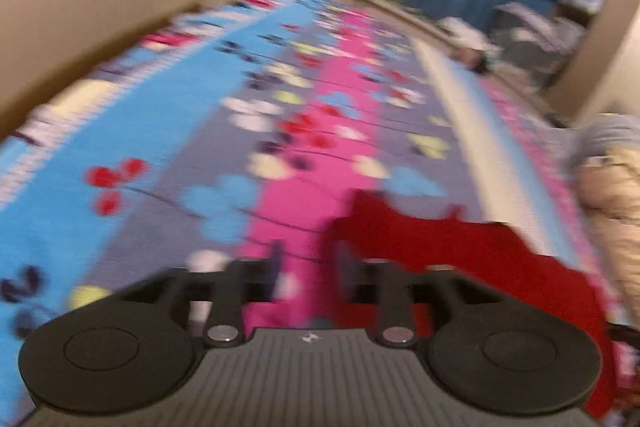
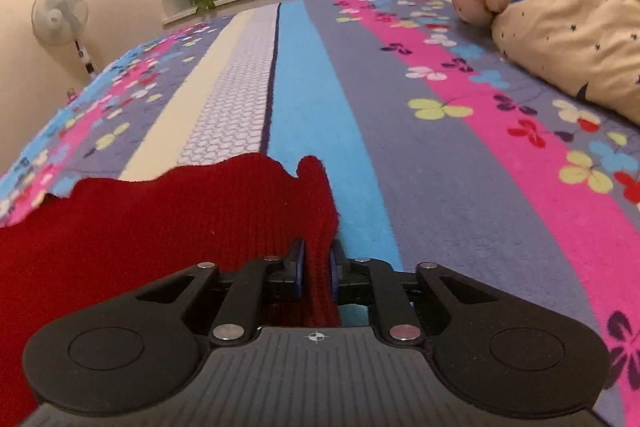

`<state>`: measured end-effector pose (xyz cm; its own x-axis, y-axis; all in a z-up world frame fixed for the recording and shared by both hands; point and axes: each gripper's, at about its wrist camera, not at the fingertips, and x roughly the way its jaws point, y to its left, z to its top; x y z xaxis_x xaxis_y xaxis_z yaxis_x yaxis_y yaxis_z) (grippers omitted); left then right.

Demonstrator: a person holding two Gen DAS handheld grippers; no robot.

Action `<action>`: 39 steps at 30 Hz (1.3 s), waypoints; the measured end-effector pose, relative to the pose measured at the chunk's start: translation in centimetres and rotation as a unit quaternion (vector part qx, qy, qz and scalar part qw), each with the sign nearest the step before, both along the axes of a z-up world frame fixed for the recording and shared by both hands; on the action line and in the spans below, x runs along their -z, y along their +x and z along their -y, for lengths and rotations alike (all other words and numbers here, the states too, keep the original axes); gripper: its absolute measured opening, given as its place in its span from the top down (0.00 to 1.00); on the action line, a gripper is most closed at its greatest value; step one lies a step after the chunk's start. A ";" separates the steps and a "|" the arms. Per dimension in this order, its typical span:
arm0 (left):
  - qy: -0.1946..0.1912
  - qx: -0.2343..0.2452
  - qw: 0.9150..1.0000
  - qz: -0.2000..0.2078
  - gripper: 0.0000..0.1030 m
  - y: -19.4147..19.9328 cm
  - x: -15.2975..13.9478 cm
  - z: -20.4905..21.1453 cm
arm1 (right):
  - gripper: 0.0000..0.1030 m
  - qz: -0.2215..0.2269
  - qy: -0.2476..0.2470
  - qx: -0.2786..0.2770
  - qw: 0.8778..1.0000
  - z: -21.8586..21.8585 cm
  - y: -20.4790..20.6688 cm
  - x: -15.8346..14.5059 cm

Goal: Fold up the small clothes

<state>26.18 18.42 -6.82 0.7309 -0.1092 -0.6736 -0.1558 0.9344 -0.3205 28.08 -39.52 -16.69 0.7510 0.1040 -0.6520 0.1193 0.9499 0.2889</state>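
Left wrist view: blurred throughout. Left claw (image 1: 308, 267) parted, nothing between its fingers; red knit garment (image 1: 460, 251) rumpled at lower right on fleecy, flower-striped bed cover (image 1: 160, 187).

Right wrist view: sharp. Right claw (image 2: 318, 263) pinched on a ribbed fold of red knit garment (image 2: 168, 219), lower left, cut off by frame edge. Star-print quilt (image 2: 552, 7) bunched upper right.

A ribbed red knit garment (image 2: 160, 227) lies on a fuzzy, matt fleece blanket (image 2: 440, 155); the right gripper (image 2: 318, 263) is matt black plastic with shiny metal pins; nearby, a soft cotton quilt (image 2: 560, 7).
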 end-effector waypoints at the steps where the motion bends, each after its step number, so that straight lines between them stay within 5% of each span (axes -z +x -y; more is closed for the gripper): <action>1: -0.010 0.015 1.000 -0.003 0.42 0.4 0.2 0.6 | 0.83 -0.005 0.009 0.006 1.000 0.0 0.1 0.0; 6: 0.044 0.039 0.998 -0.038 0.44 2.6 2.0 2.7 | 0.78 -0.018 0.028 0.009 0.999 -0.2 0.5 0.6; 8: 0.041 0.055 0.996 -0.051 0.78 2.8 2.7 2.9 | 0.89 -0.014 0.031 0.004 0.999 -0.3 0.7 0.7; 9: 0.043 0.067 0.996 -0.043 0.85 3.0 2.8 2.9 | 0.89 0.001 0.023 0.006 1.000 -0.5 0.5 0.3; 12: 0.134 0.049 0.988 0.053 0.88 1.0 0.1 3.8 | 0.91 0.115 0.006 0.018 0.993 -1.2 -1.3 -3.2; 15: 0.157 -0.018 0.979 0.125 0.88 -1.2 -1.8 4.3 | 0.91 0.188 -0.028 0.005 0.982 -2.6 -2.5 -5.1; 17: 0.224 -0.019 0.970 0.098 0.88 -0.5 -0.1 5.6 | 0.90 0.121 -0.038 0.007 0.992 -2.7 -0.7 -3.3; 20: 0.202 0.009 0.979 -0.006 0.82 1.6 3.4 5.5 | 0.86 -0.020 -0.012 0.035 0.999 -1.4 1.7 0.9; 23: 0.238 -0.013 0.971 0.009 0.66 0.3 2.0 6.2 | 0.81 0.014 -0.006 0.075 0.997 -0.1 -0.4 -0.9; 25: 0.196 -0.009 0.980 0.026 0.52 -1.7 -0.4 6.0 | 0.70 0.037 0.030 0.063 0.997 0.5 -2.6 -2.7; 27: 0.143 0.020 0.989 0.028 0.52 -3.8 -1.7 5.8 | 0.55 0.027 0.059 0.027 0.998 0.4 -4.3 -3.3; 29: 0.134 0.039 0.990 0.014 0.52 -5.3 -1.3 6.3 | 0.50 -0.006 0.084 -0.016 0.996 0.1 -5.3 -2.8; 31: 0.164 0.061 0.983 -0.050 0.52 -5.8 1.0 7.6 | 0.50 -0.062 0.077 -0.046 0.994 -0.5 -5.8 -1.3; 33: 0.216 0.074 0.966 -0.122 0.48 -6.9 3.8 8.6 | 0.50 -0.101 0.030 -0.051 0.993 -1.1 -6.3 0.1; 36: 0.242 0.056 0.965 -0.085 0.47 -9.2 1.8 9.2 | 0.47 -0.097 0.036 -0.038 0.994 -1.0 -7.7 -0.1; 39: 0.218 0.042 0.973 -0.060 0.35 -10.8 1.2 9.1 | 0.47 -0.103 0.030 -0.040 0.993 -1.3 -9.1 0.3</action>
<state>15.39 9.28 -7.99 0.6455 0.1503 -0.7488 -0.0851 0.9885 0.1251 19.00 -38.19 -16.99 0.5909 0.2008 -0.7814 0.1067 0.9406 0.3224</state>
